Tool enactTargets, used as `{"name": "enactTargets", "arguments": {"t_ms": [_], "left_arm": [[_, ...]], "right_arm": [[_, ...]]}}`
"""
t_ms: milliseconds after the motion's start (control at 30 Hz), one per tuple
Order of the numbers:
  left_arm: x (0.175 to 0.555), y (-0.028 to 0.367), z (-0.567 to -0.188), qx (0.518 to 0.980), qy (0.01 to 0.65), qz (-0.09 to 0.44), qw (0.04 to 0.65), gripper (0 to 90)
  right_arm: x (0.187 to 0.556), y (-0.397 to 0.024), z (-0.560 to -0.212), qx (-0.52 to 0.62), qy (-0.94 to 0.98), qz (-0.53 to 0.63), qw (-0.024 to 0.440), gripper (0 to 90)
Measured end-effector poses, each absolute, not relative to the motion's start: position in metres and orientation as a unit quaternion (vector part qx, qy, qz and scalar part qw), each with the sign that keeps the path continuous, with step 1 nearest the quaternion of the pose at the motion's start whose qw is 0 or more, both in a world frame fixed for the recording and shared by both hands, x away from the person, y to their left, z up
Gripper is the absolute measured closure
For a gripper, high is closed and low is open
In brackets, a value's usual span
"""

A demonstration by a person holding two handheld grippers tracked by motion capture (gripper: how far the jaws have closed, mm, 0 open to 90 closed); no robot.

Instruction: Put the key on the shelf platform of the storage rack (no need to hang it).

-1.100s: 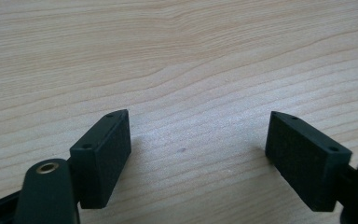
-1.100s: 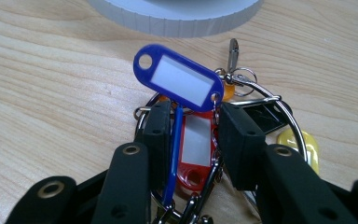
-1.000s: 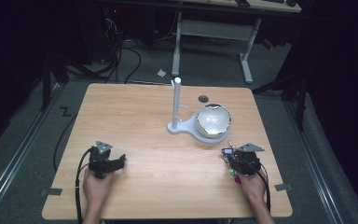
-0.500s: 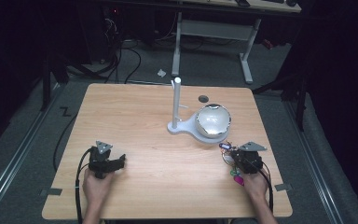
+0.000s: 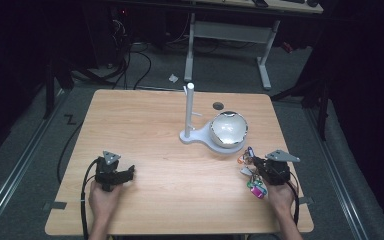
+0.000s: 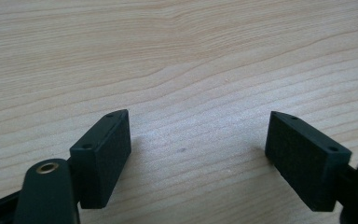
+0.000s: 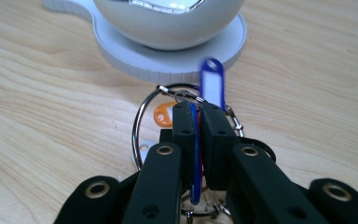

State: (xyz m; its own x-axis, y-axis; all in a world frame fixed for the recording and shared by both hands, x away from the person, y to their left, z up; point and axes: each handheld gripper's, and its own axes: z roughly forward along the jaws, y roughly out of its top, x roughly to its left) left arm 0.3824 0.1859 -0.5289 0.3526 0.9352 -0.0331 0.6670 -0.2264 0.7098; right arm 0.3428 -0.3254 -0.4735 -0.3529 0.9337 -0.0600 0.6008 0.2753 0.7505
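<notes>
Dark room, cables on the floor; a pale wooden table (image 5: 145,130) carries everything.

Left side: left gripper (image 5: 114,175) rests low on bare wood near the front edge, jaws spread wide with nothing between them; the left gripper view has plain grain under both pads.

Centre: a white stand (image 5: 190,112), upright post on a flat base, with a shiny white bowl (image 5: 228,129) sitting on the round end of that base.

Right side: right gripper (image 7: 196,122) is clamped narrow on a bunch of key tags (image 5: 252,175) on a wire ring (image 7: 142,119). A blue tag (image 7: 212,86) sticks up past the tips; an orange one (image 7: 163,114) hangs beside the jaws.

Key relation: bowl and base lie just ahead of the right jaws, slightly left, near but apart. Post stands farther left. The right hand (image 5: 281,196) is clearly nearer; probably the tags go to the bowl or post.
</notes>
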Motion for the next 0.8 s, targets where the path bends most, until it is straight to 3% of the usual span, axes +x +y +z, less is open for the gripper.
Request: {"name": "enactTargets", "arguments": {"t_ms": [800], "left_arm": [[0.382, 0.186, -0.529, 0.755, 0.53, 0.206, 0.325, 22.7]], "right_arm": [[0.332, -0.337, -0.423, 0.484, 0.743, 0.372, 0.276, 85.8]]}}
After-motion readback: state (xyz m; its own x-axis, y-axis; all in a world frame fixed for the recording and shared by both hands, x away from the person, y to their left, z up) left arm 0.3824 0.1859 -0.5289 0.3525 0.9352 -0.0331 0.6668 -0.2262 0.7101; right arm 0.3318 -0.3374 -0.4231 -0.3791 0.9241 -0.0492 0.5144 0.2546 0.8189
